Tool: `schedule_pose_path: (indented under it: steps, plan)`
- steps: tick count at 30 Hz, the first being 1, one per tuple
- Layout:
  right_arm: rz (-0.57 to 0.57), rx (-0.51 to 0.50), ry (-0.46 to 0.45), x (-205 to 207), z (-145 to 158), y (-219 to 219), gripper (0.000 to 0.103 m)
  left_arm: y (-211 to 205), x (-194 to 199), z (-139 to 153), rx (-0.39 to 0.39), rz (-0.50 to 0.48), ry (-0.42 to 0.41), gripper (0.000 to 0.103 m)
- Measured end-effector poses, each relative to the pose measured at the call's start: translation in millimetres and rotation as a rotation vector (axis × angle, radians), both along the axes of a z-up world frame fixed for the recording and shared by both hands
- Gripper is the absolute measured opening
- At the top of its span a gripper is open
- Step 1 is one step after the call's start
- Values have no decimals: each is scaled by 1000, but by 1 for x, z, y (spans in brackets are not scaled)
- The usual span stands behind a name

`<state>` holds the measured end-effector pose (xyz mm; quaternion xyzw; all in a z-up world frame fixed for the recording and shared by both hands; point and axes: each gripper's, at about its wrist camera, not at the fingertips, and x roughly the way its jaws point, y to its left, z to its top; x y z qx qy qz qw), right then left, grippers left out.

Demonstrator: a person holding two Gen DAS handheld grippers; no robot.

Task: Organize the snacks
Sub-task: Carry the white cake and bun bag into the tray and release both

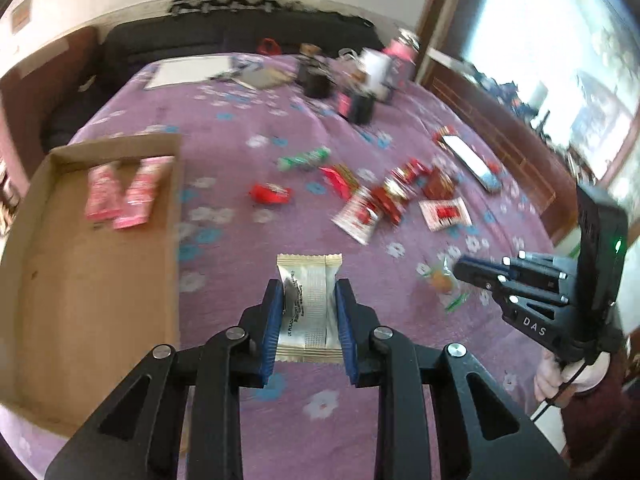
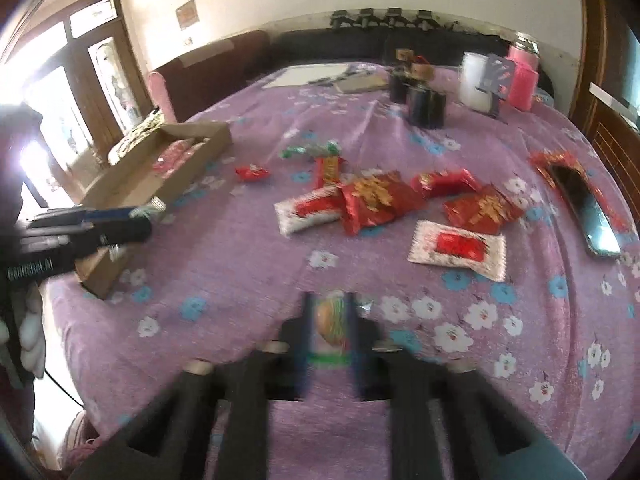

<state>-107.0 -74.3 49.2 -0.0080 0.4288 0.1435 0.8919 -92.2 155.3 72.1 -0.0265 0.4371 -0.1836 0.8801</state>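
Observation:
In the left wrist view my left gripper (image 1: pixel 310 286) is shut on a silver snack packet (image 1: pixel 308 276) with gold edges, held above the purple floral cloth (image 1: pixel 248 112). To its left lies an open cardboard box (image 1: pixel 80 280) with two pink packets (image 1: pixel 120 192) at its far end. My right gripper (image 2: pixel 330 300) is shut on a small clear packet (image 2: pixel 332 320) with orange and green inside. It also shows at the right of the left wrist view, right gripper (image 1: pixel 464 270). Loose red and white snack packets (image 2: pixel 372 200) lie mid-cloth.
A phone (image 2: pixel 588 208) lies at the right by red wrappers. Dark jars (image 2: pixel 424 106), a white container (image 2: pixel 474 80) and a pink one (image 2: pixel 520 76) stand at the far edge. A green packet (image 1: pixel 304 158) and a small red one (image 1: pixel 270 194) lie near the box.

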Motion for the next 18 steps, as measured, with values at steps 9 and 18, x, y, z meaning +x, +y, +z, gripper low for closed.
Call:
schedule_pose_path:
  steps: [9, 18]
  plan:
    - [-48, 103, -4, 15, 14, -19, 42, 72, -4, 7, -91, 138, -1, 24]
    - [-45, 31, 126, 21, -31, -12, 33, 74, -5, 2, -119, 130, 8, 24]
